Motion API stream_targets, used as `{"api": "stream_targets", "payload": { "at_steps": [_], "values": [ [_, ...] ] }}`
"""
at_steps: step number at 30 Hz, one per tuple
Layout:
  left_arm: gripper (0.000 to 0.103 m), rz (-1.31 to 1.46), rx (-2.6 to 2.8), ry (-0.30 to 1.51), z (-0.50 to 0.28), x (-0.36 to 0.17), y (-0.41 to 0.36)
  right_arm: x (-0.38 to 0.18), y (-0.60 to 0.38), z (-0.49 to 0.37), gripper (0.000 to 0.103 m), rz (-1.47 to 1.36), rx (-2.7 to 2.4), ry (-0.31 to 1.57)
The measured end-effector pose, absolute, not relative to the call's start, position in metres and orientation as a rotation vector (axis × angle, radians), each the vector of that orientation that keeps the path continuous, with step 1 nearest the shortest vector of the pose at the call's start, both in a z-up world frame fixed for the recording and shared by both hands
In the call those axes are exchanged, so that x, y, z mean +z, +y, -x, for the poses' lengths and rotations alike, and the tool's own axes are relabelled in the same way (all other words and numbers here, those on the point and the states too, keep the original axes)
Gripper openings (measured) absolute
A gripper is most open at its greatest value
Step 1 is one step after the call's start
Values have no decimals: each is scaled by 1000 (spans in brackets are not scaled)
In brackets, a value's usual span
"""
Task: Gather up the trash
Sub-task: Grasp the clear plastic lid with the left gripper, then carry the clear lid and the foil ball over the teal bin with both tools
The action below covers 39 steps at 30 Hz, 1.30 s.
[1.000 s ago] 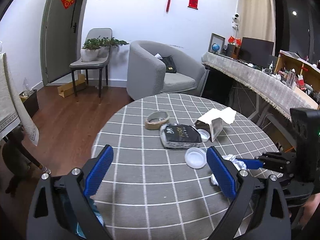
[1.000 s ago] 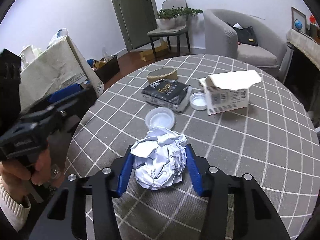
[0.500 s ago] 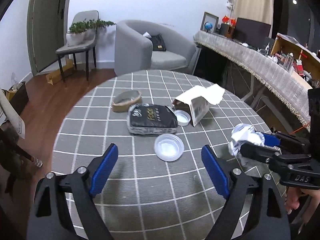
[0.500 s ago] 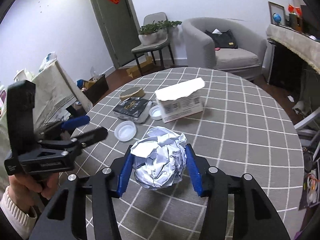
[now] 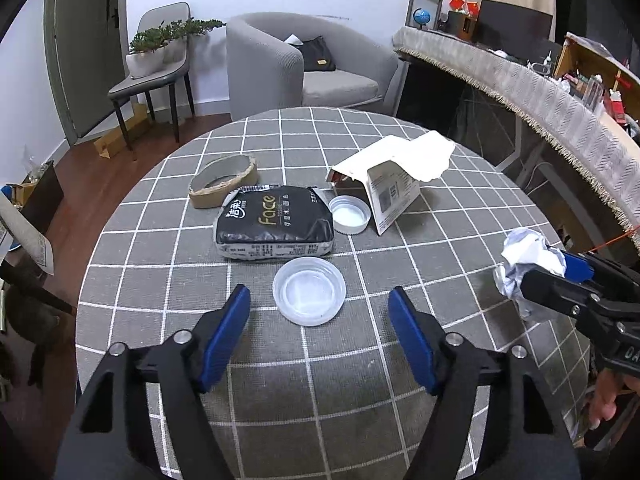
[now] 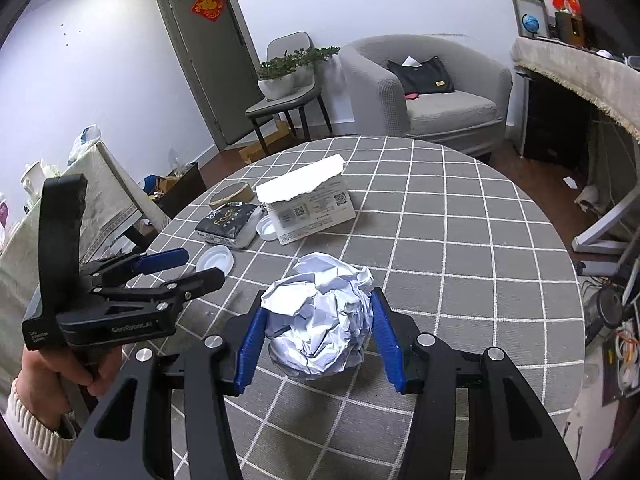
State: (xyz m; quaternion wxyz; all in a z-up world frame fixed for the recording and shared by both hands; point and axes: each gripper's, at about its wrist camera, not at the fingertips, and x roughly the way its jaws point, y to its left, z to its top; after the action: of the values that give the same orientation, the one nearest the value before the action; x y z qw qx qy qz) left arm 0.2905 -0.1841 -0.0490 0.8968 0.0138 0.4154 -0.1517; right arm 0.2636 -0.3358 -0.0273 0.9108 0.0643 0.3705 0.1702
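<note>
My right gripper [image 6: 318,330] is shut on a crumpled white paper ball [image 6: 320,320] and holds it above the round checked table [image 6: 460,240]; the ball also shows at the right of the left wrist view [image 5: 528,264]. My left gripper [image 5: 318,320] is open and empty, its fingers either side of a clear plastic lid [image 5: 309,290]. Beyond the lid lie a black tissue pack [image 5: 274,222], a white cap [image 5: 351,214], a torn white box [image 5: 394,176] and a tape roll [image 5: 223,180].
A grey armchair [image 5: 300,68] and a chair with potted plants [image 5: 160,60] stand behind the table. A cloth-covered counter [image 5: 540,96] runs along the right. Another cloth-covered table [image 6: 100,200] stands at the left.
My right gripper has lifted the paper ball off the table and carried it right. My left gripper has moved forward over the table, up to the clear lid.
</note>
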Motion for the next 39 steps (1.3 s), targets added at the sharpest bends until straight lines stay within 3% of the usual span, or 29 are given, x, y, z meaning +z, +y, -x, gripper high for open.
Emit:
{"api": "stream_targets", "payload": {
  "at_steps": [10, 14, 39],
  "values": [
    [57, -23, -266, 897, -301, -54, -184, -31, -338, -265, 51, -135, 353, 776],
    [42, -18, -285, 887, -303, -54, -182, -29, -332, -267, 51, -134, 358, 774],
    [42, 30, -333, 734, -263, -33, -89, -5, -220, -293, 51, -94, 502, 737]
  ]
}}
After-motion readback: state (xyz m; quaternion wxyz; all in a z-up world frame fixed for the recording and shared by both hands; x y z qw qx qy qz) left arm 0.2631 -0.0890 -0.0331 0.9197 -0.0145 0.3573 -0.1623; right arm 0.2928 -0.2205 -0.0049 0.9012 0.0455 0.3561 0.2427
